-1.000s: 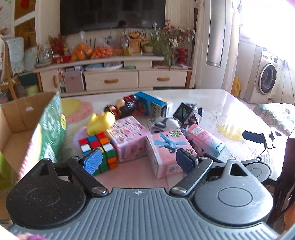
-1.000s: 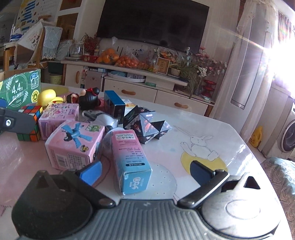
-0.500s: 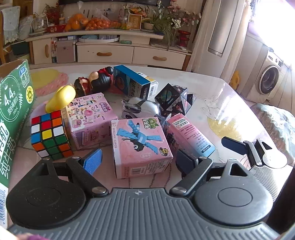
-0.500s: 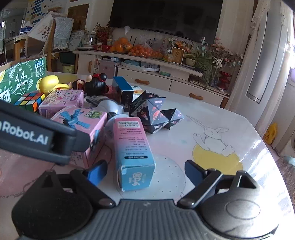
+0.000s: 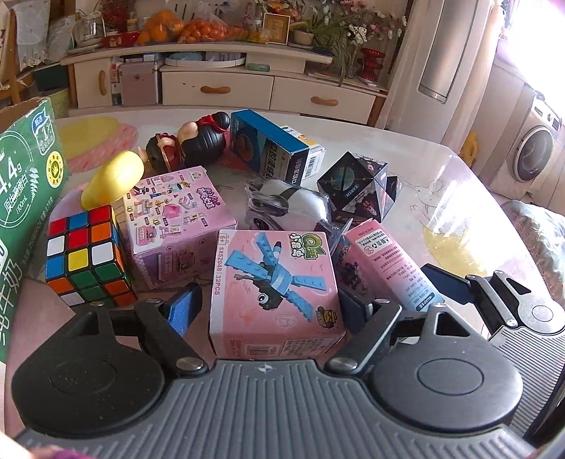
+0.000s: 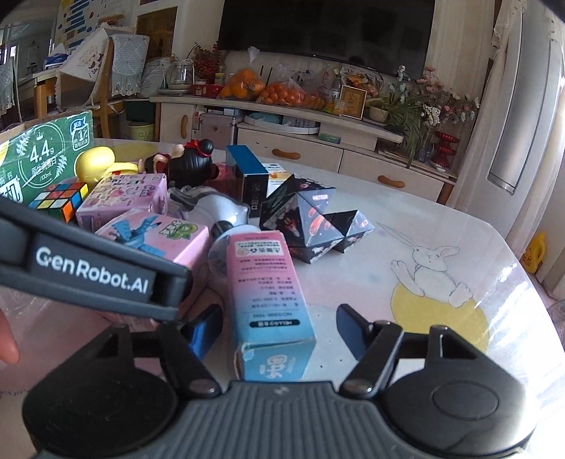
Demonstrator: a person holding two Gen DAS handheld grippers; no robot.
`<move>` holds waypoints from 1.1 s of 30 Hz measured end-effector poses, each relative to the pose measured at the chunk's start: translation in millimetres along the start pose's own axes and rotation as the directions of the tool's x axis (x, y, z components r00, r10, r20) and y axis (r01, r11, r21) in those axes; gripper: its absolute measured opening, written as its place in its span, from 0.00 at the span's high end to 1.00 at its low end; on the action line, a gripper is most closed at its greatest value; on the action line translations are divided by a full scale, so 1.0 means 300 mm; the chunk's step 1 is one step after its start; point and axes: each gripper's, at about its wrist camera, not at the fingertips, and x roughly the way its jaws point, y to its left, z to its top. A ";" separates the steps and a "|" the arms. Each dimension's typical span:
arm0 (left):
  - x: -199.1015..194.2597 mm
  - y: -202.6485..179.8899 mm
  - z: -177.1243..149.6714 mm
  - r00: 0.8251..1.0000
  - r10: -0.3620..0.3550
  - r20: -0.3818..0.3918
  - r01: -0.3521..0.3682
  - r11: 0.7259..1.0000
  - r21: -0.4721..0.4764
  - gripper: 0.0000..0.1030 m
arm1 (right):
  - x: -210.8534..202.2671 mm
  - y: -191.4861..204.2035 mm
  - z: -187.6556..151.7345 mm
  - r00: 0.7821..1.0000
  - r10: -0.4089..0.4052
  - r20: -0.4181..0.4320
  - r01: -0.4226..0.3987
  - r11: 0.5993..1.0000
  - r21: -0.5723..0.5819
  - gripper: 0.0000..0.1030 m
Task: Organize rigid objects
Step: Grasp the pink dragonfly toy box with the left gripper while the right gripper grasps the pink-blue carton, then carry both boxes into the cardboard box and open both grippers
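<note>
On the surface (image 5: 441, 169), both grasps are forming: left tool (image 5: 272, 310) closing around the dragonfly box (image 5: 275, 286), right tool (image 6: 279, 328) around the pink-blue carton (image 6: 268, 293); neither clamped yet, lifting probably follows.

Ahead of me stands a long cream wooden sideboard (image 6: 282, 141) under a dark wall-mounted television (image 6: 325, 31) — white front-loading washing machine (image 5: 533, 148) right, where pale curtains (image 6: 508, 88) glow with daylight.
</note>
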 end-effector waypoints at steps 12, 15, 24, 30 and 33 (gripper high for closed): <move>-0.012 0.030 -0.009 1.000 0.017 -0.020 -0.017 1.000 0.010 0.15 | 0.000 0.011 0.001 0.999 0.035 -0.001 -0.035 0.999 0.002 0.66; -0.026 0.042 -0.017 1.000 0.025 -0.012 -0.024 1.000 0.014 0.15 | -0.009 0.007 -0.002 0.999 0.034 0.005 -0.034 0.999 0.012 0.66; -0.097 0.083 -0.034 1.000 0.004 0.026 -0.005 0.999 0.039 0.15 | -0.042 -0.002 -0.012 0.999 0.030 0.010 -0.031 0.996 0.085 0.66; -0.161 0.111 -0.046 0.998 -0.015 0.065 0.012 0.998 0.059 0.15 | -0.075 0.020 -0.013 1.000 0.018 0.026 -0.021 0.994 0.104 0.66; -0.198 0.130 -0.044 0.996 -0.025 0.089 0.020 0.998 0.066 0.15 | -0.089 0.033 -0.010 0.999 0.010 0.033 -0.013 0.993 0.114 0.67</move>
